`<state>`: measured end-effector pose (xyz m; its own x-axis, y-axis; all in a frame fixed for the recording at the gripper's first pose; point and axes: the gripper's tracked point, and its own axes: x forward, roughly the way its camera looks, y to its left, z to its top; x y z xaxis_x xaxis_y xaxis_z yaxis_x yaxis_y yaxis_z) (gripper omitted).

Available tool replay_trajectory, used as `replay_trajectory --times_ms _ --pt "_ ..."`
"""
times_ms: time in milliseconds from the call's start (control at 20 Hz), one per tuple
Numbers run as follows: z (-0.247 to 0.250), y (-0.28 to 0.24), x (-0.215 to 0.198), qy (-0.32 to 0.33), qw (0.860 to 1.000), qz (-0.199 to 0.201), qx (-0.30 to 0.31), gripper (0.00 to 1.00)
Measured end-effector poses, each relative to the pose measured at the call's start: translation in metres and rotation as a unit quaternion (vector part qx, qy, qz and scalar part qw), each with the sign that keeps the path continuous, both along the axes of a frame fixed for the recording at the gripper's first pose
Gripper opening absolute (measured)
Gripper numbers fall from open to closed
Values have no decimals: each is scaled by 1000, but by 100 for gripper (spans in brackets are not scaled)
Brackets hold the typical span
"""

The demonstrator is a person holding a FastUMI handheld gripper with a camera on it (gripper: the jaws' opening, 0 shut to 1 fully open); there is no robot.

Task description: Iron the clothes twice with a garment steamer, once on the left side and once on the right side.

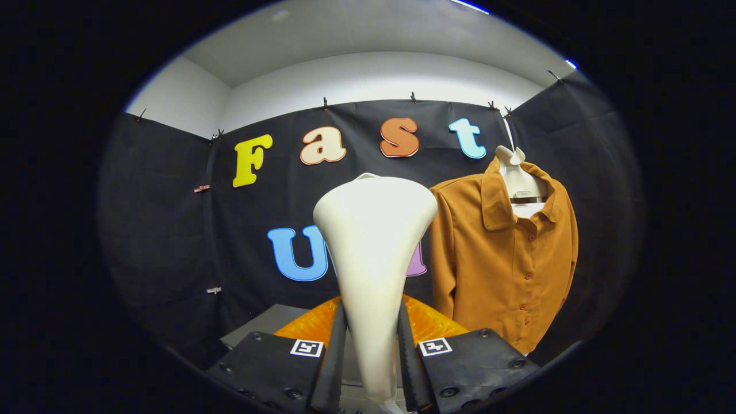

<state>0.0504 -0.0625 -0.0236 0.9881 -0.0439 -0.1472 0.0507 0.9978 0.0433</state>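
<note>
The gripper (372, 351) has its 2 fingers closed in on the narrow neck of a white garment steamer (374, 241), one finger (333, 356) pressing on the left of the neck and the other on the right, so the steamer is clamped between them. The steamer stands upright and a little tilted, its neck slim where the fingers hold it and flaring upward into a broad, rounded head that rises well above the fingertips.

Just beyond the fingers, behind the steamer's neck, lies an orange, quilted-looking pad (428, 325); it shows on both sides of the neck. To the left of it is a flat grey surface (267, 322), which may be the table, though too little of it shows to be sure.

Farther off and to the right hangs the brown button-up shirt (506, 253), facing the gripper against the black cloth wall. It has a wide open collar and a row of buttons down the front, and it hangs on a white hanger (517, 172) whose neck piece shows inside the collar. The steamer's head is left of the shirt, near its left sleeve in the view, but I cannot tell whether it touches the fabric or stands nearer than it.
</note>
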Motion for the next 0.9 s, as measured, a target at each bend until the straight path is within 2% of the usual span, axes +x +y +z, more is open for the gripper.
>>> replay_trajectory --times_ms 350,900 --pt "7 23 -5 -6 1000 6 -12 45" --pt "13 25 -2 -19 999 18 -23 45"
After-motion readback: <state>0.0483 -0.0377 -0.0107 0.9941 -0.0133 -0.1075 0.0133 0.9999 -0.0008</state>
